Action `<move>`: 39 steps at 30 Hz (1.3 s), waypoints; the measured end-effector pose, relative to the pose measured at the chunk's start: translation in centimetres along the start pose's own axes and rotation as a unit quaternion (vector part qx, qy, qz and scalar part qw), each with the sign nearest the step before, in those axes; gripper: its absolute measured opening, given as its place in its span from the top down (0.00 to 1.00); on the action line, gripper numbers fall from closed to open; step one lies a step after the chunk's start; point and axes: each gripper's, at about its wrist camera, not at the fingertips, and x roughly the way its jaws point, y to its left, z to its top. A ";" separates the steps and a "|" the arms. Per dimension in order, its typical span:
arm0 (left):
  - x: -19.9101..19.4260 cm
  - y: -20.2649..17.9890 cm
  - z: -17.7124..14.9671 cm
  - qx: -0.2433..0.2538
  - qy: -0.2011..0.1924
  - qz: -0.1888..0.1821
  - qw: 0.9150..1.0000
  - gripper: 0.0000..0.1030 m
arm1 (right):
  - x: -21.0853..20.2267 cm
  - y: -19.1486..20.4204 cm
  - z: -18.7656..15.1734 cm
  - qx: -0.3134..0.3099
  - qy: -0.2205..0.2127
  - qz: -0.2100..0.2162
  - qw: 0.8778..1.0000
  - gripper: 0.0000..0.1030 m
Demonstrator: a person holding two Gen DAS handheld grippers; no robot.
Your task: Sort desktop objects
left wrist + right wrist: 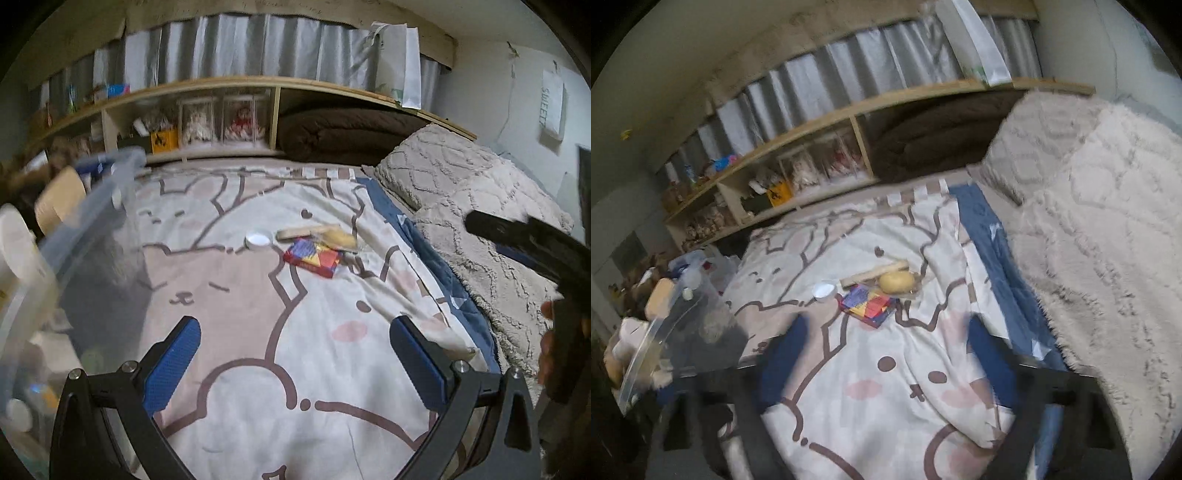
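On the cartoon-print bedspread (258, 314) lie a white round lid (258, 240), a wooden stick (306, 232), a yellow oval object (341, 238) in clear wrap and a red and blue colourful box (314, 257). The same group shows in the right wrist view: lid (824, 290), stick (873, 275), yellow object (896, 282), box (868, 304). My left gripper (295, 332) is open and empty, well short of the group. My right gripper (884, 338) is open and empty, blurred, just short of the box. The right gripper's body (532, 247) shows at the right of the left wrist view.
A clear plastic bin (74, 229) holding several items stands at the left; it also shows in the right wrist view (665, 332). A fluffy patterned blanket (480, 221) lies at the right. A wooden shelf (258, 110) with boxes runs along the back.
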 end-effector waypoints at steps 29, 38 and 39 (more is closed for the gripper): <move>5.6 5.0 -2.0 -0.117 0.065 0.017 0.991 0.00 | 29.9 3.4 6.0 -0.122 0.218 -0.119 0.961 0.86; 3.8 4.3 -1.4 -0.097 0.037 0.022 0.994 0.00 | 26.4 7.7 0.8 -0.247 0.303 -0.055 0.919 0.92; 3.6 4.3 -1.3 -0.095 0.033 0.024 0.995 0.00 | 25.7 7.8 0.4 -0.249 0.307 -0.048 0.917 0.92</move>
